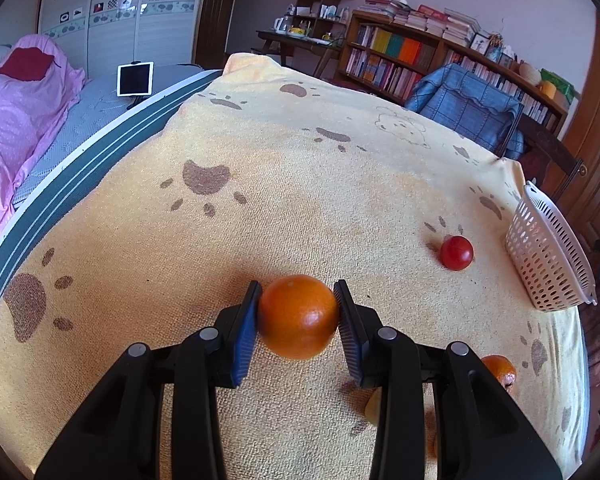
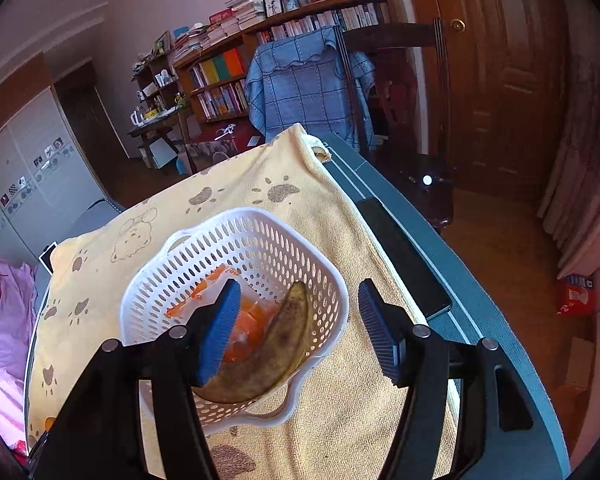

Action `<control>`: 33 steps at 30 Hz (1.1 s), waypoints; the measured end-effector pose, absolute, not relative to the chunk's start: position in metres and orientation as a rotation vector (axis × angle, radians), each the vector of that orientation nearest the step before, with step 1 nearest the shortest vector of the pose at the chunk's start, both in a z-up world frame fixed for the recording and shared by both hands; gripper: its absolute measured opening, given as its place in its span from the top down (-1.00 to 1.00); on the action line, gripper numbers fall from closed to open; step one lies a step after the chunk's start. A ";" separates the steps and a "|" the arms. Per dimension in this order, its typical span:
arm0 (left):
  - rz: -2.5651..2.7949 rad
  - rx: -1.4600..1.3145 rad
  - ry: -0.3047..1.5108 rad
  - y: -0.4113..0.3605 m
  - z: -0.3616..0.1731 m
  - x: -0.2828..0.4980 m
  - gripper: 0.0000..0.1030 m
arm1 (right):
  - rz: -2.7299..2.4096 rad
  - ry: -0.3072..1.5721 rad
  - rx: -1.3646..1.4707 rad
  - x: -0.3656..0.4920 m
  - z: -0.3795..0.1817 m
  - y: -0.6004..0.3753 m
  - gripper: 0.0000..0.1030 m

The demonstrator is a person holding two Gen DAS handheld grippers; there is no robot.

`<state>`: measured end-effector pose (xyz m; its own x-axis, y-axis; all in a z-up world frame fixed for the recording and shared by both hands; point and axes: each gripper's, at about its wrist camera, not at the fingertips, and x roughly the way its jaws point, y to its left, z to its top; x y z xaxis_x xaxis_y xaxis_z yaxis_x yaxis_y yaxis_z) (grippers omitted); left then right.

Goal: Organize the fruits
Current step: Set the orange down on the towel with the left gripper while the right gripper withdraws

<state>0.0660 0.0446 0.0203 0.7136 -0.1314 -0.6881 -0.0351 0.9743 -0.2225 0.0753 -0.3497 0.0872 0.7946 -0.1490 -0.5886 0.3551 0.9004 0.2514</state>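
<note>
The left gripper (image 1: 297, 300) has its blue pads pressed against either side of a round orange tangerine (image 1: 298, 317), clamped on it above the yellow paw-print towel (image 1: 260, 168) covering the tabletop. The white perforated plastic basket (image 2: 332, 280) sits near the tabletop's right edge, already holding a browned banana (image 2: 276, 344). The right gripper (image 2: 296, 328) hovers over that basket, jaws apart and empty. Next, I'd judge, the tangerine needs carrying rightward past the small red tomato (image 1: 456, 253) and releasing inside the basket.
</note>
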 end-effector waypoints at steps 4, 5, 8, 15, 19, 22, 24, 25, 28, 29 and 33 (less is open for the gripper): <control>-0.089 -0.235 0.761 0.044 0.023 0.064 0.28 | -0.298 0.526 0.338 0.055 0.088 -0.350 -0.42; -0.098 -0.237 0.755 0.044 0.023 0.063 0.28 | -0.301 0.516 0.333 0.051 0.087 -0.351 -0.45; -0.122 -0.254 0.744 0.044 0.025 0.061 0.28 | -0.306 0.491 0.334 0.039 0.082 -0.354 -0.66; -0.135 -0.248 0.710 0.043 0.031 0.056 0.28 | -0.264 0.519 0.408 0.025 0.062 -0.370 -0.72; -0.130 -0.213 0.730 0.039 0.031 0.053 0.28 | -0.261 0.526 0.452 0.018 0.052 -0.379 -0.72; -0.119 -0.187 0.731 0.041 0.032 0.046 0.28 | -0.253 0.525 0.458 0.016 0.047 -0.379 -0.72; -0.114 -0.158 0.740 0.040 0.032 0.040 0.27 | -0.235 0.535 0.465 0.017 0.043 -0.377 -0.72; -0.115 -0.145 0.745 0.040 0.032 0.036 0.27 | -0.227 0.539 0.465 0.017 0.041 -0.376 -0.72; -0.116 -0.114 0.764 0.039 0.032 0.023 0.26 | -0.209 0.535 0.459 0.016 0.041 -0.373 -0.72; -0.118 -0.110 0.769 0.039 0.033 0.018 0.26 | -0.202 0.534 0.462 0.016 0.041 -0.373 -0.72; -0.142 -0.082 0.768 0.036 0.037 -0.007 0.19 | -0.194 0.523 0.475 0.013 0.042 -0.373 -0.72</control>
<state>-0.0073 0.0360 0.0374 0.7103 -0.1581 -0.6859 0.0985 0.9872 -0.1255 0.0135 -0.3727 0.0416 0.8514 -0.0581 -0.5214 0.2953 0.8744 0.3849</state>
